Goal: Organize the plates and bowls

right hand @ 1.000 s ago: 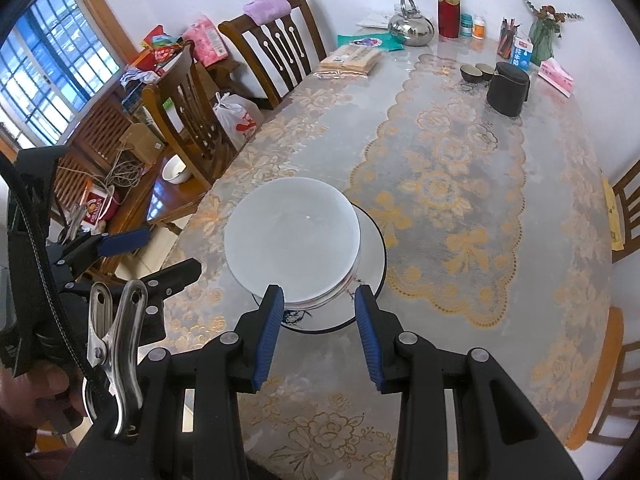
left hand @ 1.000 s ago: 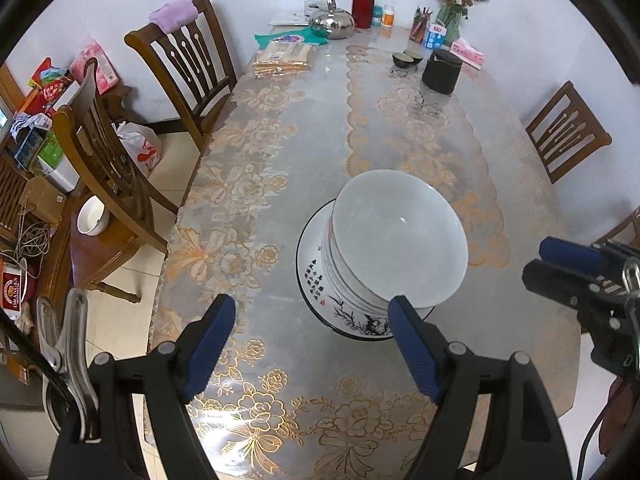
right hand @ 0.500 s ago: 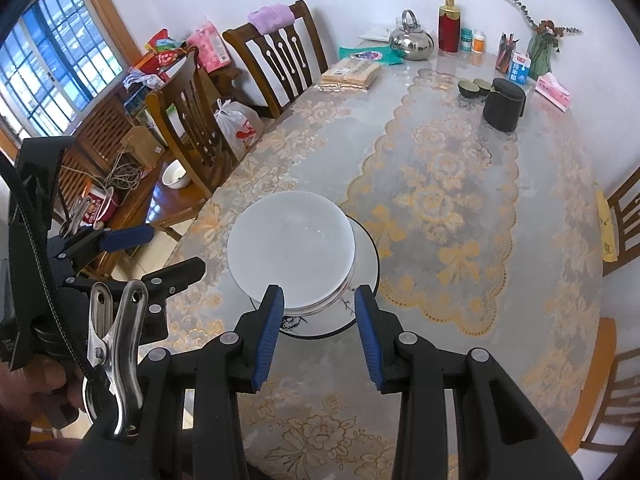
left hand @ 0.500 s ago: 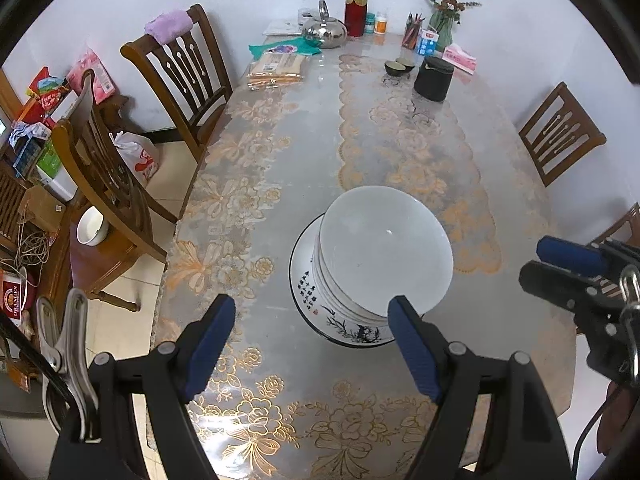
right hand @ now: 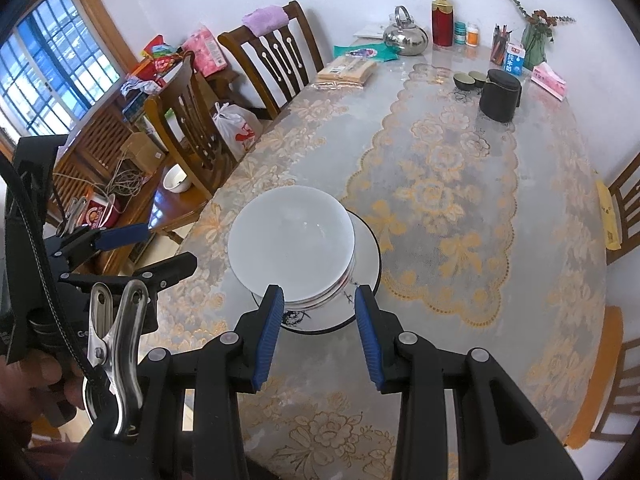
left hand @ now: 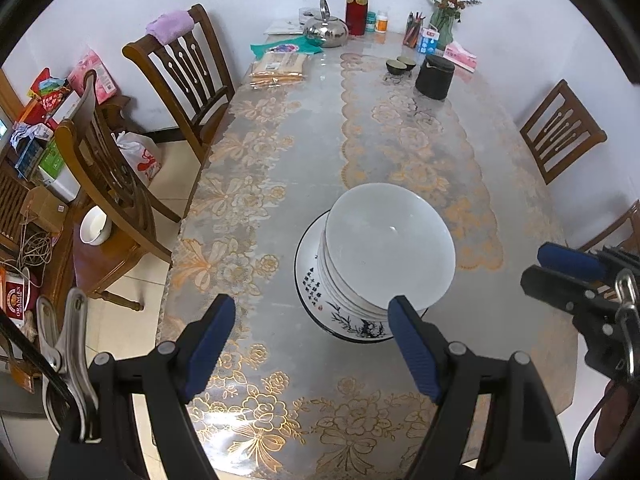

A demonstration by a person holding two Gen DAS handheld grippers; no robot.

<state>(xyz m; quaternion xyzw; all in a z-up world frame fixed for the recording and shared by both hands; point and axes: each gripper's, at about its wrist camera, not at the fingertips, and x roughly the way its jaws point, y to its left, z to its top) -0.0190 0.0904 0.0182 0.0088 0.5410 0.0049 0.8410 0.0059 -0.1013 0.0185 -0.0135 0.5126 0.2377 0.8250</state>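
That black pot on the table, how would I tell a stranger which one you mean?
Start at the long table with its gold-flowered cover and look to its far end, near the wall. The black pot stands there beside two small dark cups. It is the only plain matt black, lidded cylinder; the nearby kettle is shiny steel.

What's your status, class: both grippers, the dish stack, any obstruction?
Left gripper open, empty. Right gripper part open, empty, above the table. White bowls stacked on painted plate. Nothing in the way.
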